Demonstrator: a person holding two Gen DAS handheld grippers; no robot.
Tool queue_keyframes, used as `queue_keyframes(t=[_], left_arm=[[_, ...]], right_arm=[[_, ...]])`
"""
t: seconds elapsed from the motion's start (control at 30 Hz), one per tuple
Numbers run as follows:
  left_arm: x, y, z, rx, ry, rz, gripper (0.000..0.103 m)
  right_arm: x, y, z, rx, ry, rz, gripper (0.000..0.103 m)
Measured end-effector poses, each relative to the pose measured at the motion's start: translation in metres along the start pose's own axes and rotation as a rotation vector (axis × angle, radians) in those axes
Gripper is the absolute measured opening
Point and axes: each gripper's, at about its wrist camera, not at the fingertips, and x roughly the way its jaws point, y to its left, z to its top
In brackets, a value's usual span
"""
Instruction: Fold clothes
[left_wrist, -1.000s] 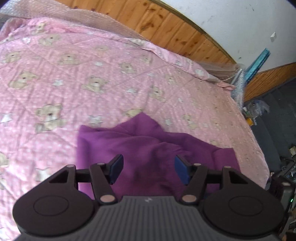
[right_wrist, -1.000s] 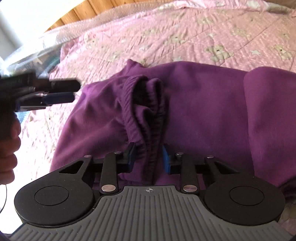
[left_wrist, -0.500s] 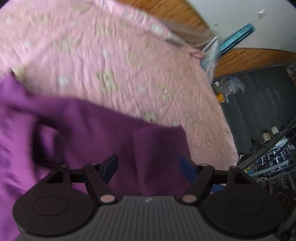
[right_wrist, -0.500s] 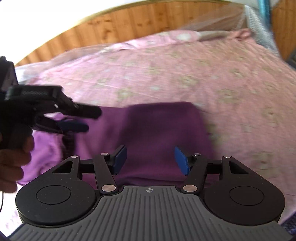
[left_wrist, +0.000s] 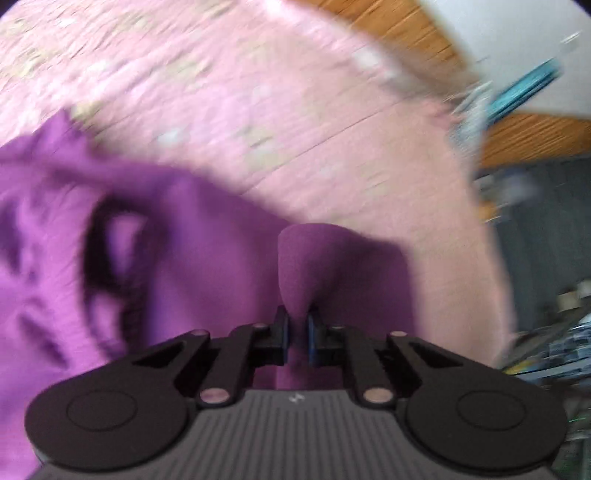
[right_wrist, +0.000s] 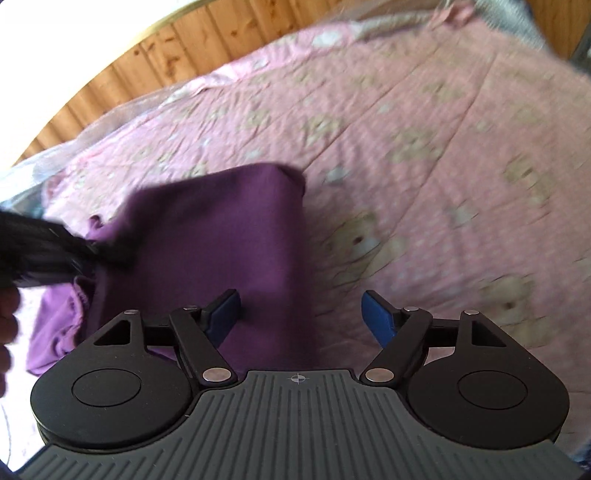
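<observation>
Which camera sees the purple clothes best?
The right wrist view: the purple clothes lie folded on the pink blanket, whole outline visible. The left wrist view is blurred, showing mostly a pinched fold.

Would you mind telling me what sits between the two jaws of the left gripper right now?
A pinched-up fold of the purple garment sits between the closing jaws of the left gripper, rising as a ridge just beyond them. The left wrist view shows this.
</observation>
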Motion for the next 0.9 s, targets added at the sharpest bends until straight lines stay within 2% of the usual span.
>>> queue_keyframes(t=[0.1,0.13,0.17,0.2,0.23,0.27,0.3,0.37,0.43,0.53,0.6,0.67,0.7,0.73,0.77,0.8,0.87,0.9], left_arm=[[-0.002,-0.002,0.002,-0.022,-0.008,0.023,0.023],[-0.007,-0.009,0.002,0.002,-0.013,0.039,0.033],[-0.012,-0.015,0.003,0.031,-0.018,0.056,0.044],[-0.021,-0.025,0.005,0.072,-0.038,0.087,0.047],[-0.030,-0.037,0.007,0.118,-0.062,0.111,0.051],[-0.040,-0.049,0.009,0.164,-0.087,0.133,0.053],[-0.047,-0.063,0.011,0.212,-0.105,0.125,0.056],[-0.056,-0.090,0.016,0.287,-0.117,0.084,0.074],[-0.049,-0.114,0.022,0.330,-0.071,0.009,0.075],[-0.021,-0.144,0.027,0.400,0.019,-0.011,0.075],[0.001,-0.149,0.027,0.421,0.078,0.043,0.069],[0.006,-0.141,0.027,0.421,0.090,0.082,0.013],[0.009,-0.136,0.027,0.420,0.094,0.100,0.013],[-0.001,-0.126,0.029,0.398,0.080,0.082,0.011],[-0.013,-0.115,0.031,0.372,0.063,0.058,0.011],[-0.032,-0.101,0.034,0.342,0.044,0.027,0.011],[-0.074,-0.061,0.039,0.261,-0.003,-0.028,0.011],[-0.095,-0.037,0.042,0.223,-0.030,-0.048,0.011]], right_arm=[[0.004,-0.005,-0.003,0.031,0.020,0.033,0.072],[0.004,-0.005,-0.004,0.031,0.020,0.040,0.068],[0.004,-0.006,-0.005,0.028,0.018,0.046,0.046],[0.003,-0.003,-0.005,0.014,0.013,0.057,0.032],[0.001,0.000,-0.004,-0.004,0.007,0.069,0.021],[-0.003,0.007,-0.003,-0.047,-0.011,0.069,0.015],[-0.008,0.015,-0.003,-0.098,-0.033,0.066,0.011],[-0.020,0.032,-0.004,-0.186,-0.071,0.059,0.010],[-0.031,0.050,-0.006,-0.270,-0.105,0.056,0.010],[-0.043,0.075,-0.012,-0.369,-0.146,0.063,0.010],[-0.048,0.091,-0.017,-0.422,-0.172,0.073,0.010],[-0.049,0.103,-0.022,-0.453,-0.187,0.092,0.010],[-0.048,0.107,-0.024,-0.461,-0.192,0.098,0.010],[-0.047,0.111,-0.026,-0.467,-0.197,0.101,0.014],[-0.051,0.113,-0.028,-0.464,-0.209,0.125,0.026],[-0.056,0.115,-0.029,-0.458,-0.224,0.154,0.030],[-0.064,0.129,-0.028,-0.459,-0.214,0.222,0.052],[-0.068,0.136,-0.027,-0.460,-0.206,0.257,0.054]])
